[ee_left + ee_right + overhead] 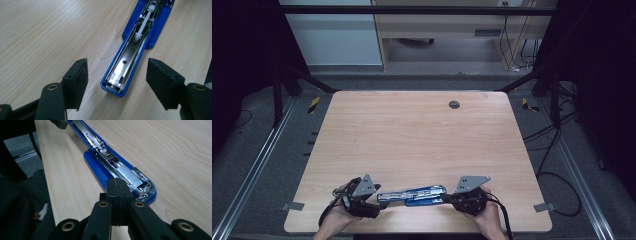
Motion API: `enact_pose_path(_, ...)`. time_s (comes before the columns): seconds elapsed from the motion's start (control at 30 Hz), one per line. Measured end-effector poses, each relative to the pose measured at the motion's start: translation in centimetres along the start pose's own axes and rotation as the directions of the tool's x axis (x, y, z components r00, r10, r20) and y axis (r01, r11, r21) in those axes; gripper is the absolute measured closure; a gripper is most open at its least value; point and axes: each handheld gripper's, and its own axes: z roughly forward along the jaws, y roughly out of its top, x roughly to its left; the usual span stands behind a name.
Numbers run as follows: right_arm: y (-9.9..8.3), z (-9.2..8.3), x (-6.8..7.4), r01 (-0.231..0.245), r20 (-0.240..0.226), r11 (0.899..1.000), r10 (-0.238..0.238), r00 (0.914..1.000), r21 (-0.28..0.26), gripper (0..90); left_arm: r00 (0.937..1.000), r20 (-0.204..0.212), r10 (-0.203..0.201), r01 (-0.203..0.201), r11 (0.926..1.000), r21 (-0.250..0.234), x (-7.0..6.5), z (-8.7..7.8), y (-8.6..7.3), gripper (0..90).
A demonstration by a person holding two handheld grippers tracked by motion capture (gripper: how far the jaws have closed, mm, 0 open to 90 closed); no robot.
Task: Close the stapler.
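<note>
A blue stapler (412, 194) lies near the worktop's (412, 130) near edge, about midway along it, swung fully open so that its two halves stretch out in one long line parallel to that edge. In the left gripper view, the open metal channel (126, 66) sits shiny inside the blue shell, with a white plastic pusher (144, 25) farther along it. In the right gripper view, a strip of staples (128, 175) shows in the silver magazine above the blue base. The left gripper (371, 200) stands at the stapler's left end, its fingers (76, 83) spread wide on either side of the channel's tip without touching it. The right gripper (447, 198) sits at the other end, its fingers (117, 195) pressed together just before the stapler's rounded end, nothing between them.
</note>
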Motion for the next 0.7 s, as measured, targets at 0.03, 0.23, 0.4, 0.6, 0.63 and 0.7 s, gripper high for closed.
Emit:
enact_pose_path(0.03,0.0,0.1,0.0,0.0,0.001,1.0,0.0,1.0,0.001,90.0,1.0,0.0,0.002,-0.002,1.0,0.003,0.0,0.1,0.0,35.8)
enact_pose_path(0.23,-0.1,0.9,-0.1,0.006,0.014,1.0,-0.006,0.9999,0.007,90.0,1.0,0.004,0.005,-0.005,0.9998,0.018,0.2,0.5,-0.1,38.6)
enact_pose_path(0.4,-0.2,1.5,0.0,0.013,0.012,1.0,-0.013,0.9998,0.021,90.0,0.9999,0.012,0.008,-0.009,0.9998,0.02,0.2,0.8,-0.1,40.1)
enact_pose_path(0.6,-0.3,2.0,0.0,0.025,0.027,0.999,-0.026,0.9993,0.035,90.0,0.9997,0.021,0.013,-0.013,0.9995,0.03,0.3,1.1,-0.1,42.2)
enact_pose_path(0.63,-0.3,2.0,0.0,0.029,0.027,0.999,-0.03,0.9992,0.036,90.0,0.9997,0.021,0.015,-0.015,0.9993,0.033,0.3,1.1,-0.1,42.3)
enact_pose_path(0.7,-0.3,2.1,-0.1,0.025,0.033,0.999,-0.026,0.9991,0.038,90.0,0.9995,0.026,0.017,-0.017,0.9992,0.036,0.3,1.2,0.0,43.1)
